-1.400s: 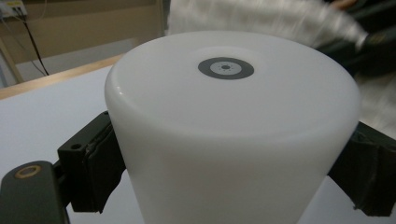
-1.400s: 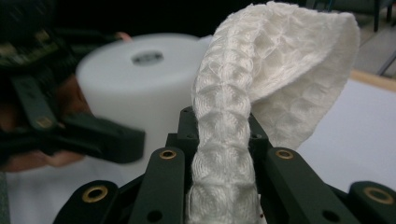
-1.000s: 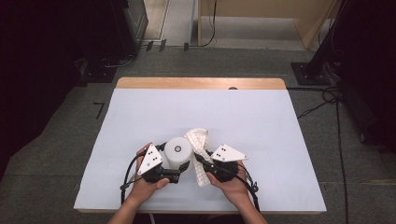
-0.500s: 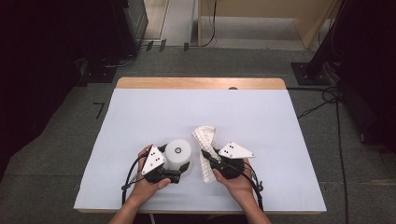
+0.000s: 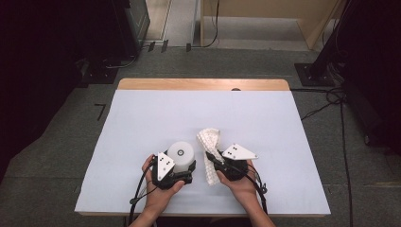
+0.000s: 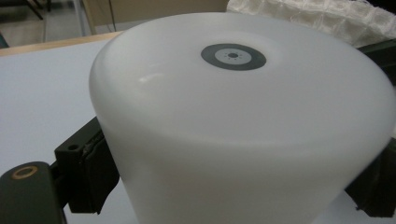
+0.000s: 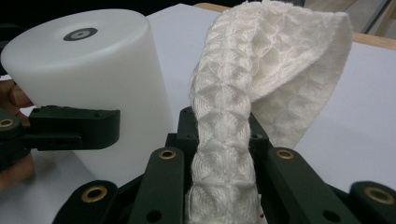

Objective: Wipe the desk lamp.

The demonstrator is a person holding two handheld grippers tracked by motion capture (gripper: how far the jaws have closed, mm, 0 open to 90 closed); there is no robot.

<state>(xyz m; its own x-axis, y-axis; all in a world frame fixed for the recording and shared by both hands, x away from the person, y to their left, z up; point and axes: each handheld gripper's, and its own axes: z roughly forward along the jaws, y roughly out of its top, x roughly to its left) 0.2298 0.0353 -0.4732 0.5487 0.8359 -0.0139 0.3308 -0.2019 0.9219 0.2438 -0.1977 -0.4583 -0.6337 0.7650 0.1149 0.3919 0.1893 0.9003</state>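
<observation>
**Two claws loaded, and the cloth has come off the canister**

Starting at my left gripper: its jaws stand on either side of the white canister, black pads against the lower wall, as the left gripper view shows them flanking the body. They have just been opening a little with the canister between them, yet the pads look to be touching it, so I read that as a grip easing rather than a release. My right gripper is clamped tight on the white waffle cloth, which runs straight up between the jaws in the right gripper view and flops over at the top.

What changed: a second ago the cloth lay close against the canister's right side; now it hangs just beside it, with a strip of table showing between them. The canister itself has slid nearer the table's front edge. I judge that a wiping pass has ended (or the next one is being lined up).

Pose: both hands sit low at the front edge, left hand cupping its gripper level toward the canister, right hand angled inward toward the canister's right flank.
</observation>
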